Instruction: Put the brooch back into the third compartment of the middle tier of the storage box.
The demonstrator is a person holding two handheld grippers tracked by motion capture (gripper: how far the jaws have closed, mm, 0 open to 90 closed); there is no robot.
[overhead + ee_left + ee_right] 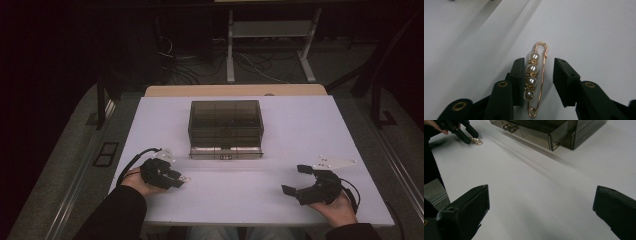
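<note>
Left gripper [536, 82] sits low over the pearl pin [535, 77], its jaws standing either side of the pin without squeezing it. One pad [518, 80] is up against the row of pearls, while the other pad [562, 82] is apart from the gold wire, so nothing is gripped. The pin lies flat on the white table [300, 130] at the near left, pointing along the jaws. From above, the left hand [135, 180] rests on the table edge behind it.

Right gripper [297, 180] waits at the near right with its jaws spread wide and nothing between them.

Farther back, in the middle of the table, stands the smoky plastic box [226, 122] with a shallow drawer [226, 152] at its front, well apart from the pin.

The risk I see is in the squeeze. The pin is thin and lies flat, so the pads may slide over the wire, or the round pearls may roll and flick the pin out sideways. Pressing across the wire could also bend it or spring the clasp open.
</note>
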